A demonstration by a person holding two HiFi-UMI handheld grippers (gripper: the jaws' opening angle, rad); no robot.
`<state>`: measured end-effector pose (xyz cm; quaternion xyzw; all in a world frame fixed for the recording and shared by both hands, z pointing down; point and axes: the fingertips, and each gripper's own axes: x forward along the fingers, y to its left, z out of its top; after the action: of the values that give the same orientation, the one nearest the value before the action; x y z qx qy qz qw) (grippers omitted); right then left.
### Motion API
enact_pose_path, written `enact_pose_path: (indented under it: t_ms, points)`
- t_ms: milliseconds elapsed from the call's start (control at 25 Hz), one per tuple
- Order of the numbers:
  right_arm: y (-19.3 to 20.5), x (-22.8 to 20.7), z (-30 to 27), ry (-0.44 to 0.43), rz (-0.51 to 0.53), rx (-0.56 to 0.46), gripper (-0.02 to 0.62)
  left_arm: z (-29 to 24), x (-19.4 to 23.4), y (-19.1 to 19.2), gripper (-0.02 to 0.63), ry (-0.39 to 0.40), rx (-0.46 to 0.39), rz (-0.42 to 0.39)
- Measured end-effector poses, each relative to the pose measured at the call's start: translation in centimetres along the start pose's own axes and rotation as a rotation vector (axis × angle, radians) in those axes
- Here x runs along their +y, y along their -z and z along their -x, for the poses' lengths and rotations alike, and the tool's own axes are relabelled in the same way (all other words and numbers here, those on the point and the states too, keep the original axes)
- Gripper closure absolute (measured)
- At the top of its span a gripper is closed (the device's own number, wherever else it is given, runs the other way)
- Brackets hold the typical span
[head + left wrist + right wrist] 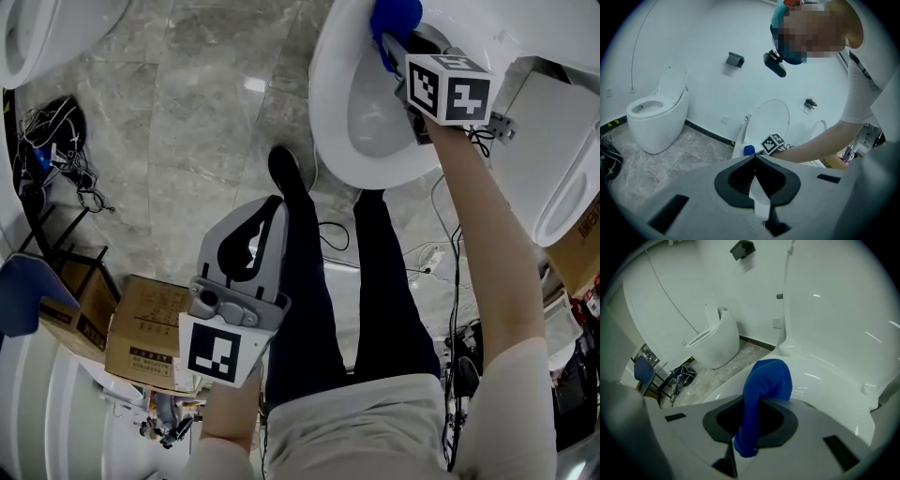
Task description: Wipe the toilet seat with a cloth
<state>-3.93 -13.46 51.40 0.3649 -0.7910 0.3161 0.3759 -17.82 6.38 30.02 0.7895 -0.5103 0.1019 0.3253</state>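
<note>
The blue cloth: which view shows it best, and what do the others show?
The right gripper view: the blue cloth fills the centre, pinched in the right gripper. The head view shows a bunch at the top edge; the left gripper view, a tiny blue patch.

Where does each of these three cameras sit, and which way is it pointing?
Head view: on the person's head, looking down at the legs, arms, the left gripper, the right gripper and the toilet seat.
Left gripper view: on the left gripper, looking over its shut, empty jaws at the reaching arm.
Right gripper view: on the right gripper, looking along jaws shut on the blue cloth at the seat; no body shows.
Shared: head and right gripper views both show the cloth.
</note>
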Motion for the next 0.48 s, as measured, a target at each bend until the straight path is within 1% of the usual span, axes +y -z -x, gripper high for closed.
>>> enact_pose_path:
  t_ms: [80, 280, 480]
  points:
    - [0.0, 0.4, 0.0, -0.008, 0.004, 0.000, 0.541, 0.0, 0.0, 0.0, 0.601, -0.001, 0.001, 0.001]
    - [0.6, 1.3, 0.3, -0.029, -0.027, -0.003, 0.541, 0.1, 0.1, 0.0, 0.601, 0.001, 0.002, 0.002]
    - [1.5, 2.0, 0.8, -0.040, -0.028, 0.002, 0.541, 0.3, -0.2, 0.0, 0.601, 0.006, -0.004, 0.001]
